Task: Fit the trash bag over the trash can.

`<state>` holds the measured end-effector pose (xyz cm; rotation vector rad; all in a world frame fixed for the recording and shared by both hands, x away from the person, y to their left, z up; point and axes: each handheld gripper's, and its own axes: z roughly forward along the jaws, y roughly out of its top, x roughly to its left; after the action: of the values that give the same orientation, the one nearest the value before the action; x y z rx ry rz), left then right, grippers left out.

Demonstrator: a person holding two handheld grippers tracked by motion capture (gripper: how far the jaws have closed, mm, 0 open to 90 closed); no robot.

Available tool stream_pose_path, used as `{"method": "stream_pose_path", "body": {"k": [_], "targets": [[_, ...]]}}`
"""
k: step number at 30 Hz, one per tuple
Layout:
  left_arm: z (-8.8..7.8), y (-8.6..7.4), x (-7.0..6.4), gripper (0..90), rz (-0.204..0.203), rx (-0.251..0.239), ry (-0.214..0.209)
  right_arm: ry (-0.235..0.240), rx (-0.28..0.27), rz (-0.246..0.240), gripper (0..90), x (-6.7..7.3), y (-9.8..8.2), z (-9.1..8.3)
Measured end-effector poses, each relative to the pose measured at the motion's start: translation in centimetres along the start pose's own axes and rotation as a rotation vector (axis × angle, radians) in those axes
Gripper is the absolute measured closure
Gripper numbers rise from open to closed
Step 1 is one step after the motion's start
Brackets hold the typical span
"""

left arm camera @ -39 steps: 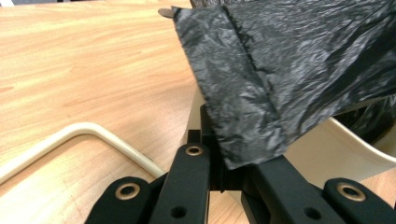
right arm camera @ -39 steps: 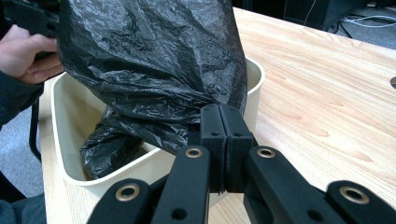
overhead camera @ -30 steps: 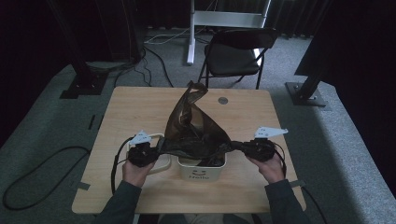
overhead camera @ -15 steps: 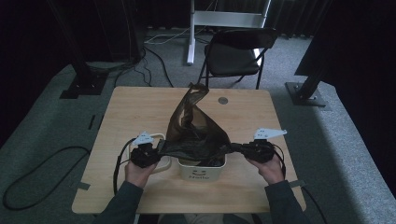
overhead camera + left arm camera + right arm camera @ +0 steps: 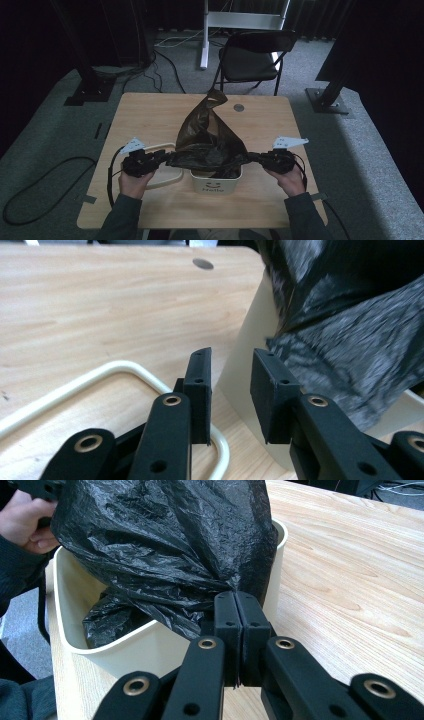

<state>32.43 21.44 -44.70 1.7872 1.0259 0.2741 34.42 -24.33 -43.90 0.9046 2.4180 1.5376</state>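
Observation:
A black plastic bag sits in a cream bin marked "Hello" at the table's front middle, and one corner of the bag stands up toward the back. My left gripper is at the bin's left side. In the left gripper view its jaws have just been opening and stand apart with nothing between them, with the bin wall and bag just ahead. On the bin's right side my right gripper is shut on a bunched edge of the bag, its pads pressed together over the bin rim.
The bin's cream loop handle lies flat on the wooden table under my left gripper. A small round disc lies near the table's back edge. A folding chair stands behind the table, and cables trail across the floor at left.
The left gripper's jaws have opened and let go of the bag's left edge, and that hand has drawn slightly left, away from the bin. The right gripper has not moved.

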Motion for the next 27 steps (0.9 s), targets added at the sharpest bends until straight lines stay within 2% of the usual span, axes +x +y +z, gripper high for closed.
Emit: {"method": "stream_pose_path", "body": {"k": [4,14,20,22,27], "targets": [[-0.3,0.7,-0.3,68.2,0.019,-0.015,-0.004,0.000,0.000,-0.002,89.3,0.0,0.0,0.0],[0.1,2.4,-1.5,61.8,0.070,-0.037,-0.022,0.001,-0.004,-0.005,89.3,0.0,0.0,-0.1],[0.7,3.8,-2.7,55.6,0.110,-0.052,-0.033,0.002,-0.002,-0.005,89.3,0.1,0.0,0.0],[1.1,4.2,-3.2,53.1,0.122,-0.048,-0.025,0.004,-0.002,-0.006,89.3,0.1,0.0,0.1],[2.5,4.9,-3.8,50.7,0.110,-0.057,-0.001,0.006,-0.005,-0.005,89.3,0.1,0.1,0.1]]}}
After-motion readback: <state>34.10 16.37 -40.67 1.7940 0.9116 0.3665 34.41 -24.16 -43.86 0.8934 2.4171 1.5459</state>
